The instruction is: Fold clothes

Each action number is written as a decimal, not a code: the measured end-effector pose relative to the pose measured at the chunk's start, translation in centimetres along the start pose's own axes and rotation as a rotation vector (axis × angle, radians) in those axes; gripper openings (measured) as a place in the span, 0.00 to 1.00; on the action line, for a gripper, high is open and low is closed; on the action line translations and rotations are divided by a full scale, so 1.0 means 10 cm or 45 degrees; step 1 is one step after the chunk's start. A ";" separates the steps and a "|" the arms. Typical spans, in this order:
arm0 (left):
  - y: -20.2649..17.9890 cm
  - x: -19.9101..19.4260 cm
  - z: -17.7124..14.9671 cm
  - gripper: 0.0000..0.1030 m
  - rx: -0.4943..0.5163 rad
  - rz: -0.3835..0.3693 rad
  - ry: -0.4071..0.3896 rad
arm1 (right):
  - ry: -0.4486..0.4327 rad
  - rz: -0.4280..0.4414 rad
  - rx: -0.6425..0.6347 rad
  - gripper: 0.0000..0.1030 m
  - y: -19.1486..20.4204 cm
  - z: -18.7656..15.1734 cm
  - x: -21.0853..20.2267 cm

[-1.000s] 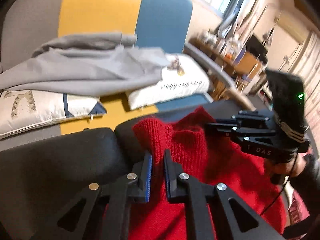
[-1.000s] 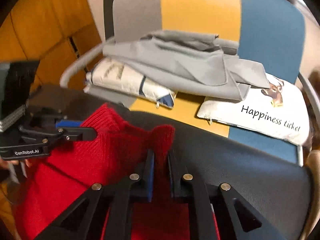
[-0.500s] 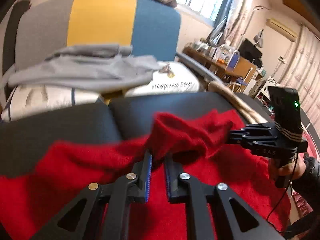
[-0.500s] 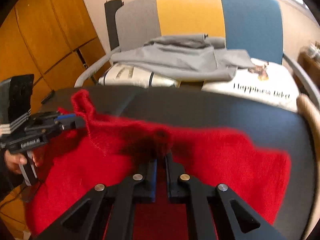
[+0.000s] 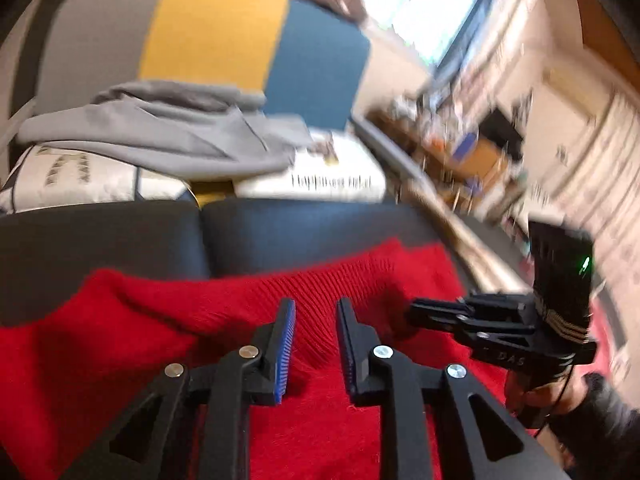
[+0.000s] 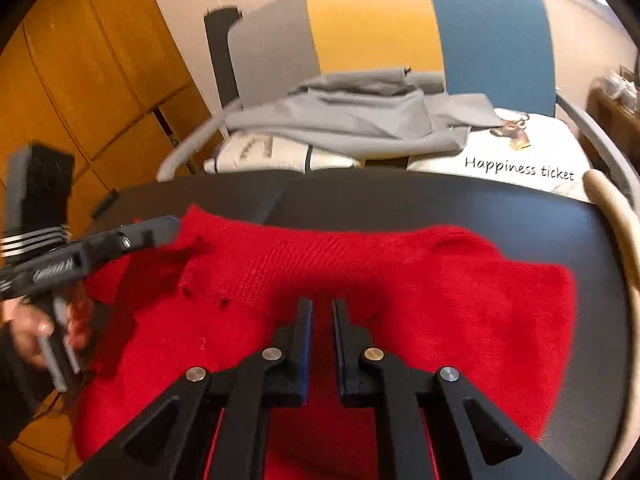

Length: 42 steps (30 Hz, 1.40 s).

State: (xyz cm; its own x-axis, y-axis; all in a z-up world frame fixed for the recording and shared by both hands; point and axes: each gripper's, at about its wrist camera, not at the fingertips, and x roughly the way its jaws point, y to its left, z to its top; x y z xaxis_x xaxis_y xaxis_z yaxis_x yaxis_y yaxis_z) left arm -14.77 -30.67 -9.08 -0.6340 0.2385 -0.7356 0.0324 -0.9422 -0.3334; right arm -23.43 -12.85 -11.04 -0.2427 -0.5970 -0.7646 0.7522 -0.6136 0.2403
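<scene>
With the sweater [image 6: 400, 280] spread flat on the black desk [image 6: 440, 200] and the jaws of both our left gripper [image 5: 314, 312] and right gripper [image 6: 320, 312] slightly parted and holding nothing, we should smooth it and square its edges before folding.

Black padded surface [image 6: 440, 204]; red knit sweater [image 6: 400, 280] spread flat directly on it.

Red sweater [image 6: 420, 280] cut off at bottom edge; cluttered shelves [image 5: 472, 148] motion-blurred, contents unreadable
</scene>
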 end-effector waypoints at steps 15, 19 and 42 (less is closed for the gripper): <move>0.24 -0.20 -0.47 0.19 -0.290 0.047 -0.171 | -0.097 -0.090 0.026 0.10 -0.06 -0.39 0.16; 0.50 -0.85 -0.93 0.19 -0.434 0.077 -0.276 | -0.096 -0.118 0.019 0.10 -0.07 -0.36 0.17; 0.99 -2.47 -2.96 0.24 -0.430 0.358 -0.296 | 0.504 0.864 0.397 0.56 3.52 0.20 1.98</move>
State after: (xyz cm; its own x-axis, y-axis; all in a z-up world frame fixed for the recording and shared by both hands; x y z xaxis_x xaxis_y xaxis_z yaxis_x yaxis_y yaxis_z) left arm 24.13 -38.92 -11.64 -0.7190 -0.1085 -0.6865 0.4510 -0.8244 -0.3420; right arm -2.98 -47.31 -16.50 0.4766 -0.6983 -0.5341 0.4396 -0.3368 0.8326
